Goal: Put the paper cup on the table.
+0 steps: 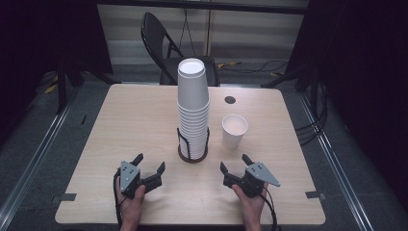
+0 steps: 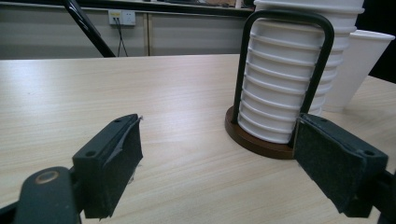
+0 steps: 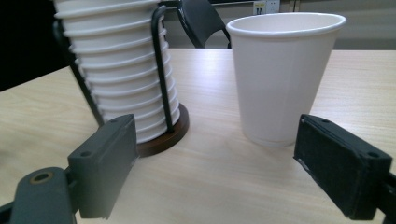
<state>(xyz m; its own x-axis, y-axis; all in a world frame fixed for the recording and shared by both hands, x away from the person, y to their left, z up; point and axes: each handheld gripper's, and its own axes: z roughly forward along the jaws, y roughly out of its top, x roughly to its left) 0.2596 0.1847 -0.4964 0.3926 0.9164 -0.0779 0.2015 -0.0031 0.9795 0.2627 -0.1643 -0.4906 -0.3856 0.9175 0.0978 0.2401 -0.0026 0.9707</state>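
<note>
Both hand-held grippers, left [image 1: 150, 166] and right [image 1: 235, 164], wide open, empty; best closed squarely mid-wall on single cup [image 1: 234, 131].

Light fell evenly from above onto my table [image 1: 144, 125], while the room around it stayed almost black. Shadows under the cup stack [image 1: 193, 110] were soft and short. In my gripper views the near jaws looked slightly blurred; the single cup [image 3: 284, 74] was sharp, without glare.
</note>
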